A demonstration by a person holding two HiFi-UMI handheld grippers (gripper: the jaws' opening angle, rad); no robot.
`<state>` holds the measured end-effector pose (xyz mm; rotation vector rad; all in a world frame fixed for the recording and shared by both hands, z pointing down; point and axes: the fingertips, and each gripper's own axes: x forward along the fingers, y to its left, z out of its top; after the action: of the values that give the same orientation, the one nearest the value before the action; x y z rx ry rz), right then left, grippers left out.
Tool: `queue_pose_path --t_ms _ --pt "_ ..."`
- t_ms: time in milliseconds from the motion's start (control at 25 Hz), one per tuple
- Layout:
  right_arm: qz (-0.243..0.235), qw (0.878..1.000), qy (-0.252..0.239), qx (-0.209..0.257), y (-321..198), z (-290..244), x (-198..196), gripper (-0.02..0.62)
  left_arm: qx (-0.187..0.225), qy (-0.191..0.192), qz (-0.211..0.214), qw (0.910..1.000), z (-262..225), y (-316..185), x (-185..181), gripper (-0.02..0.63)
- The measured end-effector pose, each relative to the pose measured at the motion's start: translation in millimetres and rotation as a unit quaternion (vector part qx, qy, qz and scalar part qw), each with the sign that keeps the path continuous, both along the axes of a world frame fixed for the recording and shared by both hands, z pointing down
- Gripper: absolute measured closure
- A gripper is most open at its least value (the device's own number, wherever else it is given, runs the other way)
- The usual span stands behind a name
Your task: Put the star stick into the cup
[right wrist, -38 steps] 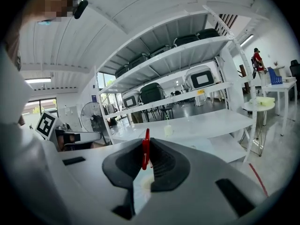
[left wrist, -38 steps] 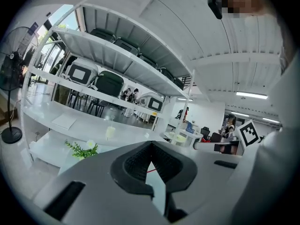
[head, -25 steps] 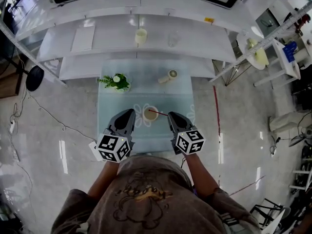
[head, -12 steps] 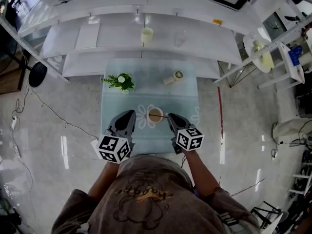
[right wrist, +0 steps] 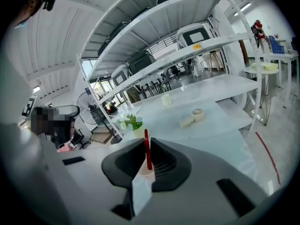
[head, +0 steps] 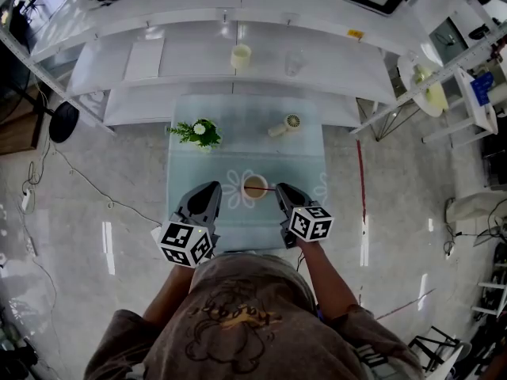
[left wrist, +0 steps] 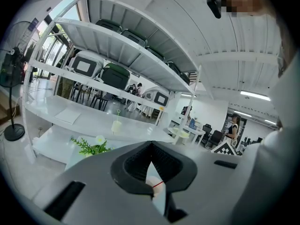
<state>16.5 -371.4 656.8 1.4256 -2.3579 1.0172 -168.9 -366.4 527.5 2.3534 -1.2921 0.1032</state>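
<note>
right tool [head: 277, 189], jaws just opening, straddles star stick [right wrist: 147, 147] over cup [head: 250, 180].

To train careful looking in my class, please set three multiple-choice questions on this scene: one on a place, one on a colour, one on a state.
1. Where is the plant?
A. On the glass table, left of the fan
B. On the white shelf
C. On the floor

2. What colour is the star stick?
A. Red
B. Green
C. Blue

3. How does the star stick lie?
A. Flat on the table
B. From between the fingers of the right gripper to the mouth of the cup
C. Upright in the plant pot

Key:
1 A: the head view shows plant and fan side by side on the glass.
2 A: the right gripper view shows it red.
3 B: the stick sits between the fingers, which have just been opening, and reaches over the cup.
</note>
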Motion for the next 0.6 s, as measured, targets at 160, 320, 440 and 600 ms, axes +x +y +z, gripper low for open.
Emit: queue_pose_path --t_ms 160,320,440,600 --pt "0.003 1.0 0.004 0.0 0 3 6 0.546 0.0 -0.002 0.001 1.0 0 3 4 0.584" --pt "0.008 1.0 0.007 -0.004 0 5 15 0.506 0.001 -0.003 0.0 1.0 -3 6 9 0.584" --pt "0.01 1.0 0.006 -0.002 -1 4 22 0.495 0.001 -0.007 -0.006 1.0 -5 8 12 0.584" --pt "0.012 1.0 0.006 0.003 -1 1 35 0.495 0.003 -0.008 -0.008 0.9999 -8 10 22 0.584"
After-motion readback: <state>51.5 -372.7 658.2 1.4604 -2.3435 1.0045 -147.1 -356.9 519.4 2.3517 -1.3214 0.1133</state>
